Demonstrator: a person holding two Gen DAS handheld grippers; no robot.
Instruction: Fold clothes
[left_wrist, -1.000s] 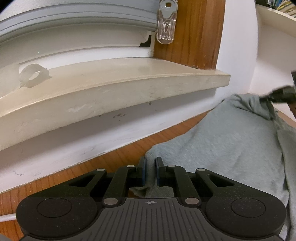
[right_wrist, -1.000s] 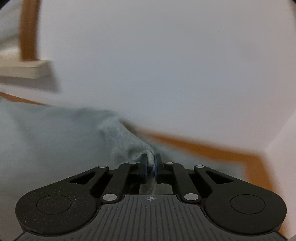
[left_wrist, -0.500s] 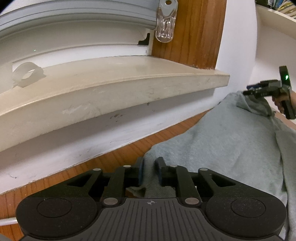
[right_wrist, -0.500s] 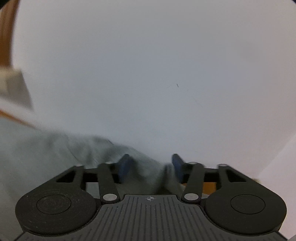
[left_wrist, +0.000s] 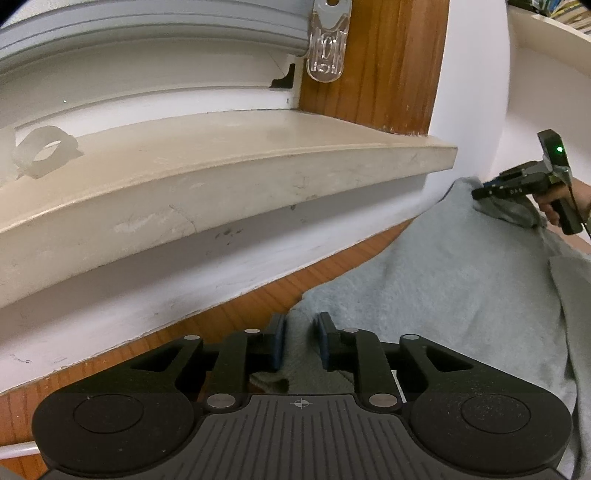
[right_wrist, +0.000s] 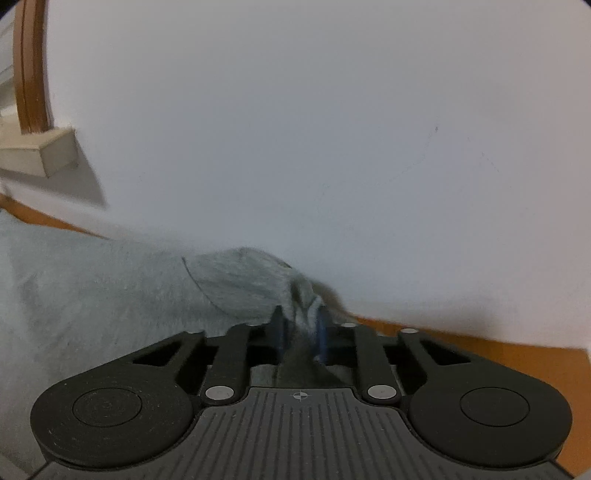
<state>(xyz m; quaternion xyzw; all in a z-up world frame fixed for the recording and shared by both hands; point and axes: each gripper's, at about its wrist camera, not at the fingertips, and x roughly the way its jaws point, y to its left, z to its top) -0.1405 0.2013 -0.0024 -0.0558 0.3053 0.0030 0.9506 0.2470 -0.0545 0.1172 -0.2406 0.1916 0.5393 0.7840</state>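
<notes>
A light grey garment (left_wrist: 461, 295) lies spread on the wooden table (left_wrist: 229, 321), reaching from my left gripper to the white wall at the right. My left gripper (left_wrist: 300, 339) is low over the garment's near corner. Its fingers stand slightly apart, with the cloth lying loose between them. In the left wrist view my right gripper (left_wrist: 484, 192), held by a hand (left_wrist: 550, 206), sits at the garment's far corner by the wall. In its own view the right gripper (right_wrist: 300, 328) is shut on a bunched fold of the grey garment (right_wrist: 110, 302).
A cream window sill (left_wrist: 221, 177) juts out over the table straight ahead of the left gripper, with a wooden frame post (left_wrist: 388, 62) and a clear plastic clip (left_wrist: 327, 48) above it. The white wall (right_wrist: 332, 129) stands close ahead of the right gripper. A white shelf (left_wrist: 546, 48) is at far right.
The left gripper's fingers have spread a little, loosening their hold on the corner. The right gripper let go, opened wide, then shut again on a bunch of cloth nearer the wall.
</notes>
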